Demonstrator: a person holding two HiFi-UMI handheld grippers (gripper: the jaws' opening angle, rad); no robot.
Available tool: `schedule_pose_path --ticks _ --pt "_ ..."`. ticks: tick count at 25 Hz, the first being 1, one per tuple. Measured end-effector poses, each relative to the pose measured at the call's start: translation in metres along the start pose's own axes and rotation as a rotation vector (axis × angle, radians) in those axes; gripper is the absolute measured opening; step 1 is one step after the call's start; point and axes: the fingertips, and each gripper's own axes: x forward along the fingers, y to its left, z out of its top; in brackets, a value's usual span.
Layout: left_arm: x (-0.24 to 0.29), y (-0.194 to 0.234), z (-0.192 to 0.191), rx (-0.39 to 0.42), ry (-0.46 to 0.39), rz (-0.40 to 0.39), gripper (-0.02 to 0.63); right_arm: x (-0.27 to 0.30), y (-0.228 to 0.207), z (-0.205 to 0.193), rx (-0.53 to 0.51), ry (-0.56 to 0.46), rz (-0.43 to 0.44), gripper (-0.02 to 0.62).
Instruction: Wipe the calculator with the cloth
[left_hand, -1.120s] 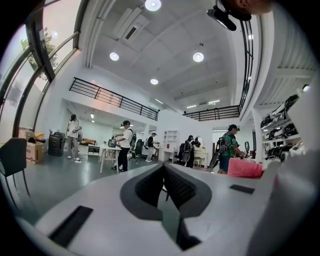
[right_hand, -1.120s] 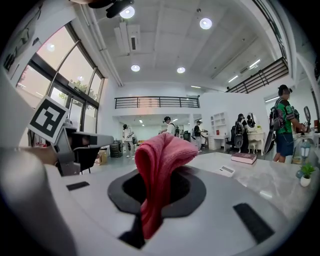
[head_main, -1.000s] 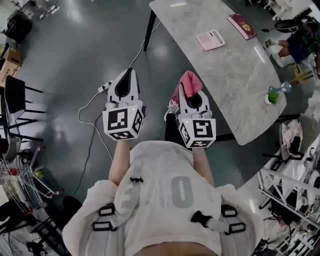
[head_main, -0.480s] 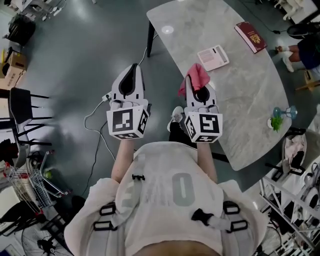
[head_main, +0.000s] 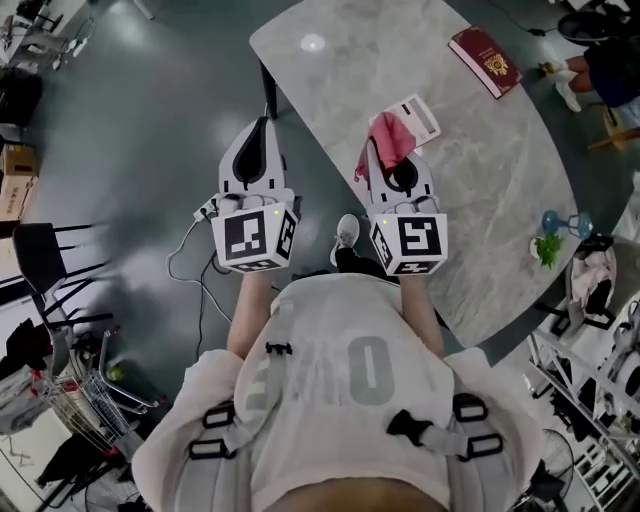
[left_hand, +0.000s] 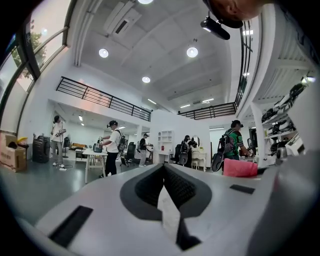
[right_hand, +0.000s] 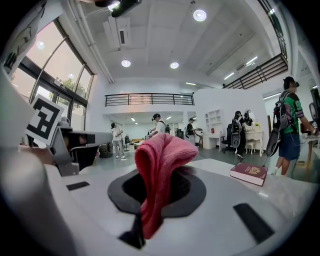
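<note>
The left gripper (head_main: 263, 128) is pointing level over the grey floor (head_main: 130, 150), just off the left edge of the marble worktop (head_main: 480, 190); its fingers (left_hand: 110, 205) are pressing together with nothing between them, and in the left gripper view only a thin pale seam is showing where they meet.

The right gripper (head_main: 376, 150) is hanging beside it, with its tips over the worktop near that same edge; its fingers (right_hand: 87, 197) are clamping on the pink cloth (head_main: 392, 138), which is standing up from between them as a folded hump and is hanging over their tips.

The calculator (head_main: 424, 112) is lying flat on the worktop just beyond the tips of the right fingers; in the head view the cloth is covering its near corner, so I cannot tell whether cloth and calculator are touching.

A dark red booklet (head_main: 484, 60) is lying on the worktop farther ahead of the right fingers and to their right, well apart from the calculator.

A small green plant (head_main: 547, 248) is standing at the worktop's far right edge, to the right of the right fingers.
</note>
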Motion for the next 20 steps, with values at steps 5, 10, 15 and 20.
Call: schedule_pose_path --ticks 5,10,15,20 --pt "0.033 -0.012 0.0 -0.018 -0.008 -0.061 0.02 0.011 -0.025 0.009 -0.017 -0.004 -0.052 0.055" --pt "0.062 -0.039 -0.001 -0.027 0.003 -0.181 0.02 -0.002 -0.051 0.016 -0.016 -0.015 -0.168 0.055" --pt "0.104 -0.072 0.002 -0.043 -0.004 -0.302 0.02 -0.014 -0.089 0.021 -0.017 -0.026 -0.297 0.055" --pt "0.15 -0.118 0.022 -0.031 -0.029 -0.509 0.02 -0.029 -0.123 0.041 -0.018 -0.057 -0.517 0.055"
